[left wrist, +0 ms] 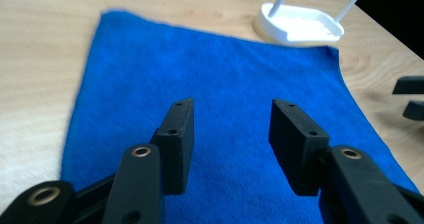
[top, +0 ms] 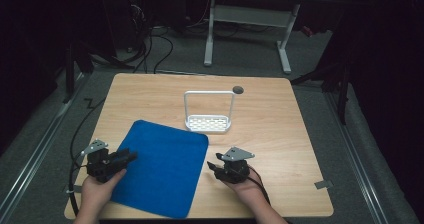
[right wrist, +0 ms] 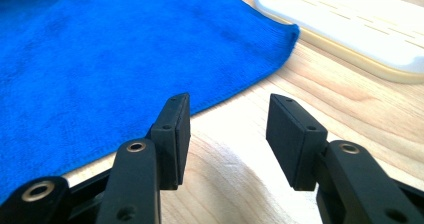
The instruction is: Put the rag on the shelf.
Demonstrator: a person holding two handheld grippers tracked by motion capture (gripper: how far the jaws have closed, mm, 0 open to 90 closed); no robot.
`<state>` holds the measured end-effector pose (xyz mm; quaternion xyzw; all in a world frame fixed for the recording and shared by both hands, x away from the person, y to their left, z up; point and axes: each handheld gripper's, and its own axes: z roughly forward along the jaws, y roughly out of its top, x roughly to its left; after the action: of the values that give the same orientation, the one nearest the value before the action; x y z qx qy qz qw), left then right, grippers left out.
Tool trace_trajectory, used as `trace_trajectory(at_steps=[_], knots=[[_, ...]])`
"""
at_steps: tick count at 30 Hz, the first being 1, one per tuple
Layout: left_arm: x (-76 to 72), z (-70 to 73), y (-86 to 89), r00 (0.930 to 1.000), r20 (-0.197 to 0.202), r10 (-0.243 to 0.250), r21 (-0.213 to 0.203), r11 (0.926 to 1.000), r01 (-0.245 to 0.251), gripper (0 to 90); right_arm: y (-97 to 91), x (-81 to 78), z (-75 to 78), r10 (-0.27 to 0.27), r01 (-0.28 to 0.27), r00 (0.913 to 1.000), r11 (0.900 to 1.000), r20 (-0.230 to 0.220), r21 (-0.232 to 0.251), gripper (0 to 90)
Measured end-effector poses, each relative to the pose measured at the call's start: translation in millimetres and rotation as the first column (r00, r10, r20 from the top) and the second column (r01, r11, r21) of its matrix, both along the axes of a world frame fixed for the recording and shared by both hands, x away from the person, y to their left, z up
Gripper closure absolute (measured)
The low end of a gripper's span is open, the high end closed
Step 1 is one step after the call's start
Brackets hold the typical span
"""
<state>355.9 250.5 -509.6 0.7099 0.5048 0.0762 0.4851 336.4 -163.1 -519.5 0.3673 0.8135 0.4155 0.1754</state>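
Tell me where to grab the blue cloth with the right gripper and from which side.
Take the blue cloth at its right edge, coming in low from the bare wood on the right. It lies flat on the table, so only the thin hem offers a bite. The right gripper already faces that edge, jaws open and empty.

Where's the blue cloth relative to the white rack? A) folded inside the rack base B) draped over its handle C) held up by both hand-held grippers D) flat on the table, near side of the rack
D: the blue cloth lies spread flat on the table, on the person's side of the white rack.
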Motion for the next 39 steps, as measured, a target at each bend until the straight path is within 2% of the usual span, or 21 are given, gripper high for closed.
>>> trace_trajectory(at_steps=[1,3,4,5,11,18,21,22,24,25,26,27,28,29,31,32,33,34,38,39], knots=[[0.7,-0.5,-1.5,1.0000,0.008,-0.005,0.006,1.0000,0.005,53.3,0.0,-0.3,0.1,-0.003,0.003,1.0000,1.0000,0.001,-0.001,52.4],[2.6,-0.9,-4.2,0.9998,0.019,-0.012,0.047,0.9988,0.011,53.2,1.3,-1.8,0.2,0.004,-0.004,0.9999,1.0000,0.010,-0.006,52.4],[2.6,-0.9,-4.2,0.9998,0.019,-0.012,0.047,0.9988,0.011,53.2,1.3,-1.8,0.2,0.004,-0.004,0.9999,1.0000,0.010,-0.006,52.4],[4.1,-2.5,-4.9,0.9995,0.023,-0.021,0.074,0.9971,0.019,54.3,2.9,-2.9,-0.2,0.014,-0.013,0.9997,0.9998,0.018,-0.018,52.4],[2.4,-3.0,-2.4,0.9995,0.030,-0.010,0.085,0.9963,0.007,54.9,5.5,-2.3,-1.0,0.026,-0.026,0.9996,0.9996,0.014,-0.009,52.5],[0.0,-4.2,2.3,0.9997,0.025,0.005,0.076,0.9971,-0.007,54.6,10.4,-2.9,-0.4,0.045,-0.045,0.9988,0.9990,0.017,-0.001,54.1],[-6.0,-4.9,3.9,0.9998,0.019,0.001,0.123,0.9924,-0.004,57.3,19.8,-0.4,1.7,0.079,-0.079,0.9968,0.9968,0.009,0.012,57.5],[-6.0,-4.9,3.9,0.9998,0.019,0.001,0.123,0.9924,-0.004,58.8,19.8,-0.4,1.7,0.079,-0.079,0.9968,0.9968,0.009,0.012,57.5],[-12.9,-5.8,4.5,0.9999,0.012,0.000,0.172,0.9852,-0.003,61.8,32.7,2.0,3.3,0.113,-0.113,0.9934,0.9935,0.023,0.014,64.1],[-12.9,-5.8,4.5,0.9999,0.012,0.000,0.172,0.9852,-0.003,65.0,37.3,3.3,3.1,0.127,-0.127,0.9916,0.9917,0.025,0.015,68.1],[-14.9,-6.2,4.9,1.0000,0.007,0.005,0.194,0.9810,-0.006,65.0,37.3,3.3,3.1,0.127,-0.127,0.9916,0.9917,0.025,0.015,68.1],[-18.7,-7.6,7.1,0.9999,-0.005,0.013,0.234,0.9721,-0.011,72.0,47.2,6.7,1.9,0.155,-0.155,0.9878,0.9879,0.019,0.001,75.9],[-18.7,-7.6,7.1,0.9999,-0.005,0.013,0.234,0.9721,-0.011,75.5,47.2,6.7,1.9,0.155,-0.155,0.9878,0.9879,0.019,0.001,75.9],[-21.9,-10.3,10.3,0.9994,-0.020,0.028,0.258,0.9658,-0.021,78.7,55.7,10.5,0.3,0.175,-0.175,0.9845,0.9845,0.008,-0.004,82.6],[-24.1,-13.7,13.1,0.9987,-0.036,0.036,0.276,0.9609,-0.025,82.8,61.2,13.6,-1.5,0.195,-0.195,0.9808,0.9808,-0.012,-0.002,86.8],[-24.1,-13.7,13.1,0.9987,-0.036,0.036,0.276,0.9609,-0.025,84.2,61.2,13.6,-1.5,0.195,-0.195,0.9808,0.9808,-0.012,-0.002,86.8],[-25.7,-17.3,12.9,0.9985,-0.045,0.030,0.313,0.9497,-0.015,85.1,65.5,15.2,-3.8,0.205,-0.206,0.9783,0.9784,-0.027,-0.016,89.3],[-26.8,-17.9,12.8,0.9991,-0.034,0.027,0.319,0.9476,-0.015,85.6,67.0,15.7,-4.7,0.211,-0.211,0.9770,0.9772,-0.032,-0.022,90.0],[-27.0,-17.6,11.6,0.9991,-0.031,0.028,0.329,0.9444,-0.016,85.6,69.7,16.6,-6.0,0.216,-0.218,0.9751,0.9752,-0.050,-0.036,90.0],[-27.3,-17.9,11.0,0.9993,-0.026,0.027,0.331,0.9434,-0.016,85.5,71.0,16.7,-8.7,0.220,-0.224,0.9732,0.9723,-0.066,-0.065,90.0]])
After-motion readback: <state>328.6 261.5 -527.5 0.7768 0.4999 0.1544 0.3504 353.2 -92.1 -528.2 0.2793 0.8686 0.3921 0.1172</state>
